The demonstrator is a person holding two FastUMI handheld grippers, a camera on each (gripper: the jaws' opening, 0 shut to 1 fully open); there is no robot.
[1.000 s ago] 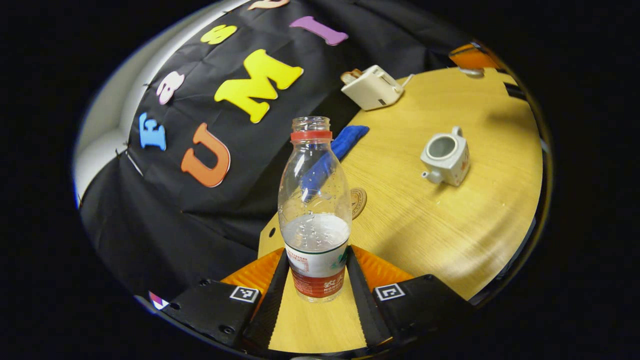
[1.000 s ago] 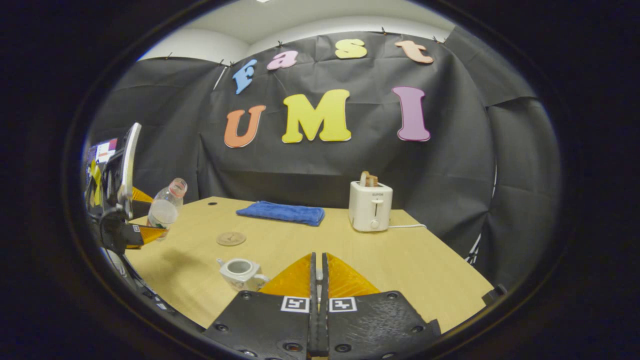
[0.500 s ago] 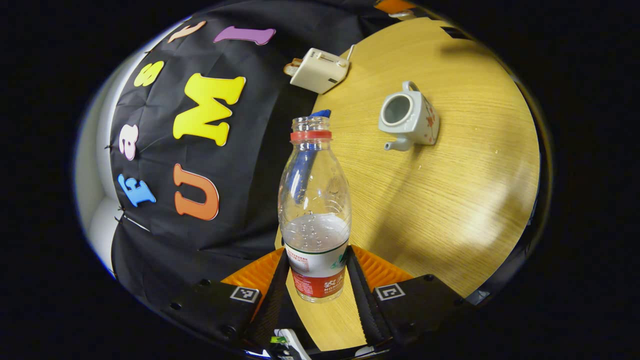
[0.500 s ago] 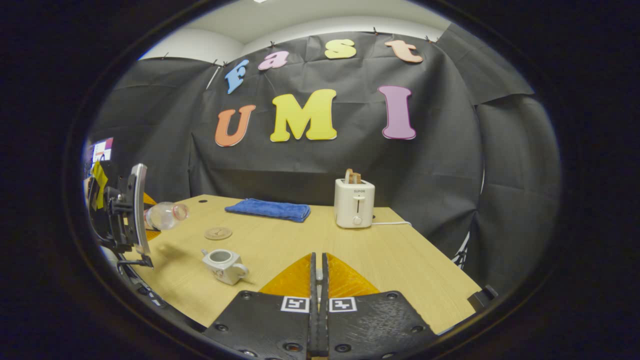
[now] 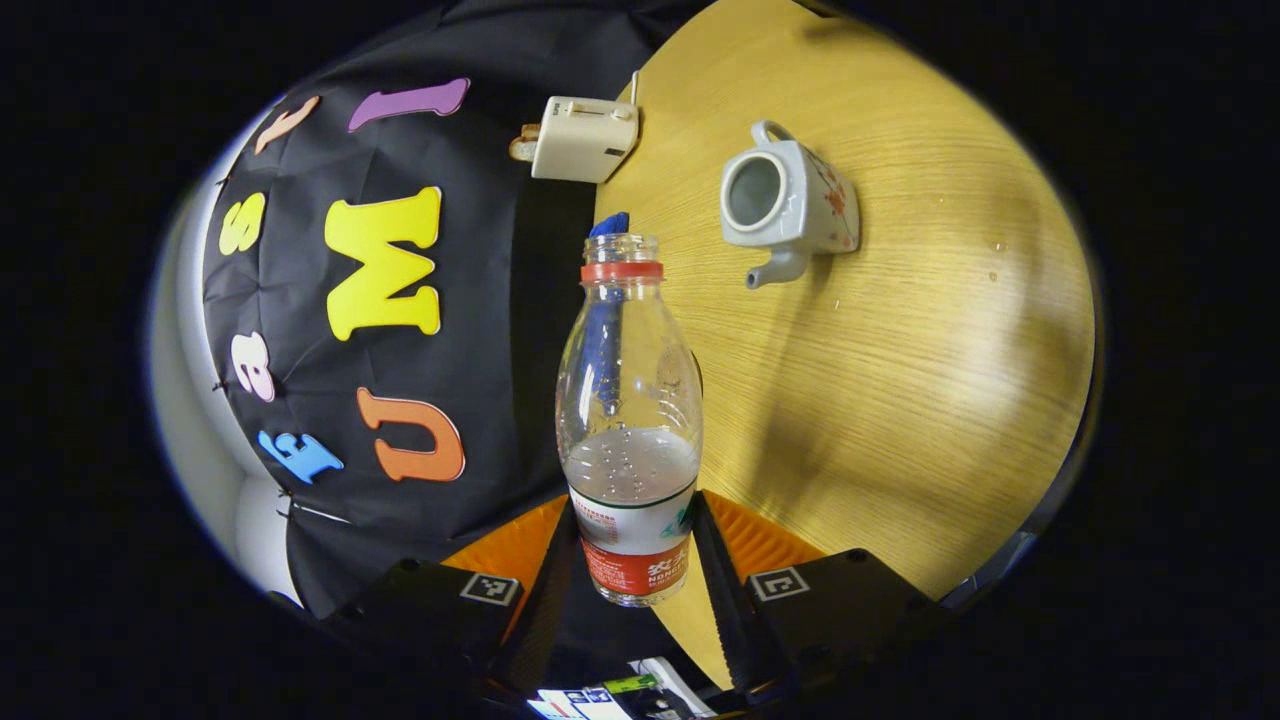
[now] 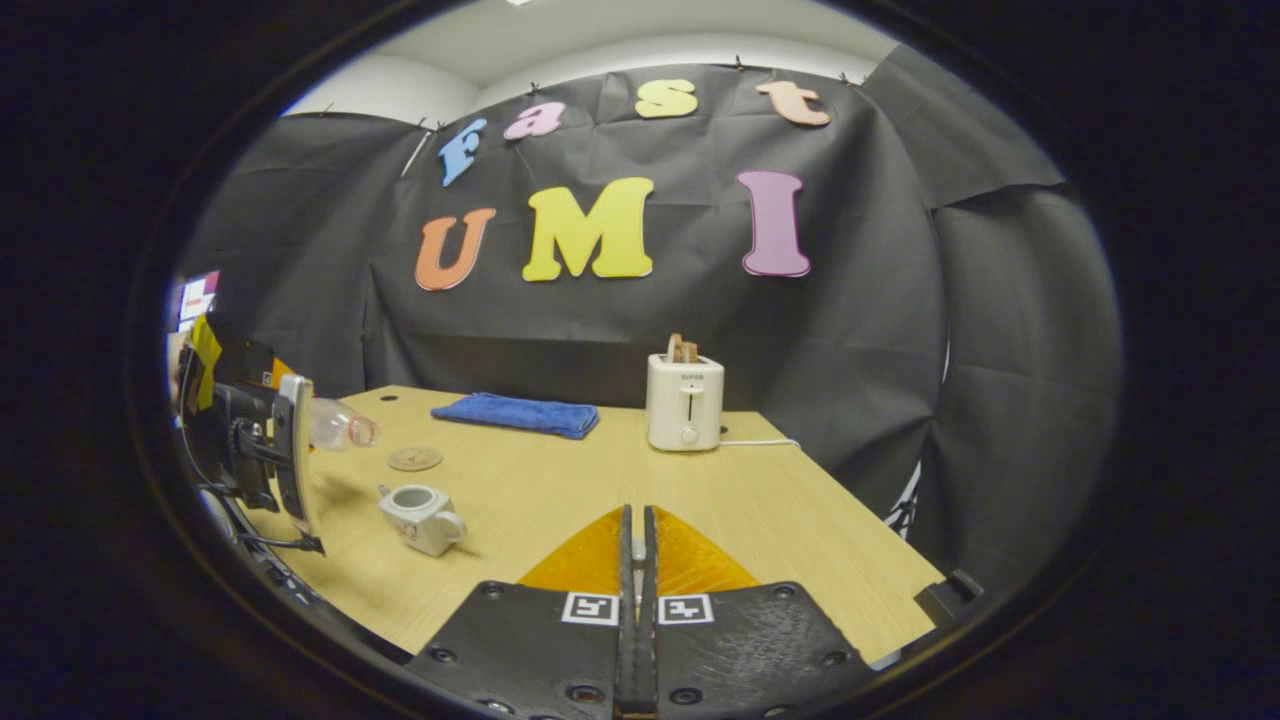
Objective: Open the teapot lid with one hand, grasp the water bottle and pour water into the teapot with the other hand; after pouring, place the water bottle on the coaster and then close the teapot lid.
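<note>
Left gripper view: left gripper (image 5: 634,560) clamped on water bottle (image 5: 628,420), frame centre, uncapped. Teapot (image 5: 785,200), lid off, upper right on table (image 5: 900,380). Right gripper (image 6: 636,560) fingers together; lid between them? Cannot tell. Risk: bottle mouth off teapot's opening, so water spills on table.

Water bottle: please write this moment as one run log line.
left gripper: shut on water bottle, tipped toward teapot | teapot: lid off | right gripper: shut
</note>
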